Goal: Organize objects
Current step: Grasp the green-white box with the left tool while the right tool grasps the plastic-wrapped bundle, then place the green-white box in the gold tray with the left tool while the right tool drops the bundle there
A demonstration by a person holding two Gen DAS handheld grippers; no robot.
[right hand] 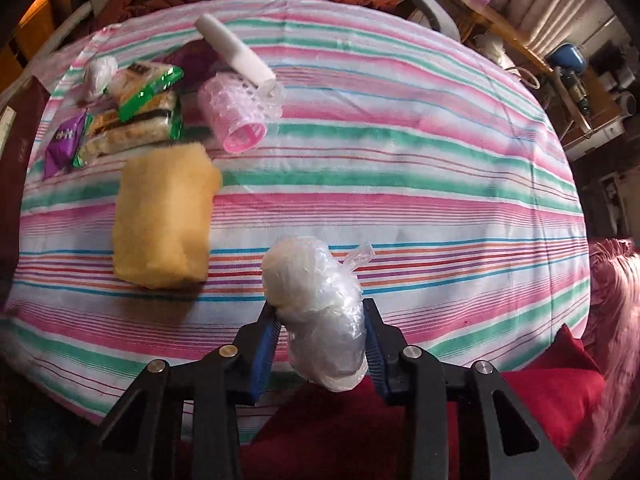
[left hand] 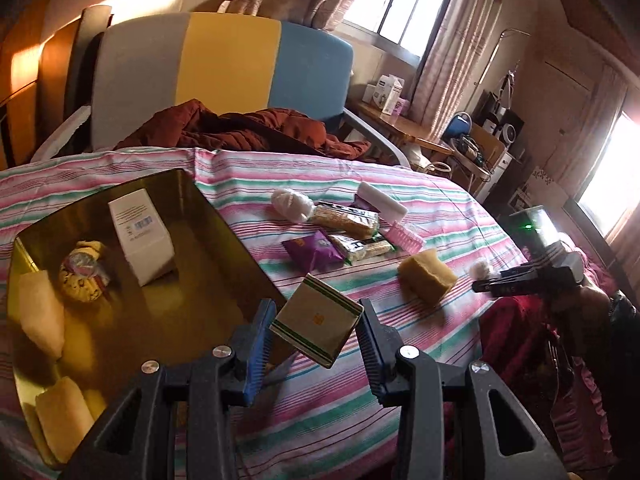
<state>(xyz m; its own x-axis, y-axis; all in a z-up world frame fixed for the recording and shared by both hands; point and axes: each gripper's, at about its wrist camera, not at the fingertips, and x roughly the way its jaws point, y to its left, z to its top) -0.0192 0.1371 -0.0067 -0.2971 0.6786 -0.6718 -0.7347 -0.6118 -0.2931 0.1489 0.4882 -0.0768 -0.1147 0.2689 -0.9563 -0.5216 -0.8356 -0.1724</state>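
- In the left wrist view our left gripper [left hand: 316, 334] holds a small tan box with green stripes [left hand: 316, 326] at lower centre, tilted, its fingers closed on the box's two sides. It hangs just past the near corner of the gold tin [left hand: 224, 220] that fills the left of the frame.
- The tin already holds a white carton [left hand: 140, 236], a patterned pouch [left hand: 84, 272] and pale sponges [left hand: 40, 316]. We judge the bare floor at its centre the best landing spot.
- To do this well, we should bring the box fully over the rim, level it, lower it close to the floor and only then part the fingers, so it does not tumble.
- In the right wrist view our right gripper [right hand: 320, 332] is clamped on a plastic-wrapped white bundle [right hand: 316, 308] at lower centre, above the striped sheet [right hand: 400, 184].
- We should keep that squeeze gentle, since the wrap looks slippery, and wait until the left hand is out of the tin.
- The yellow sponge [right hand: 164, 216], pink roller [right hand: 240, 116], white tube [right hand: 236, 50] and snack packets [right hand: 136, 120] lie at upper left, not yet sorted.
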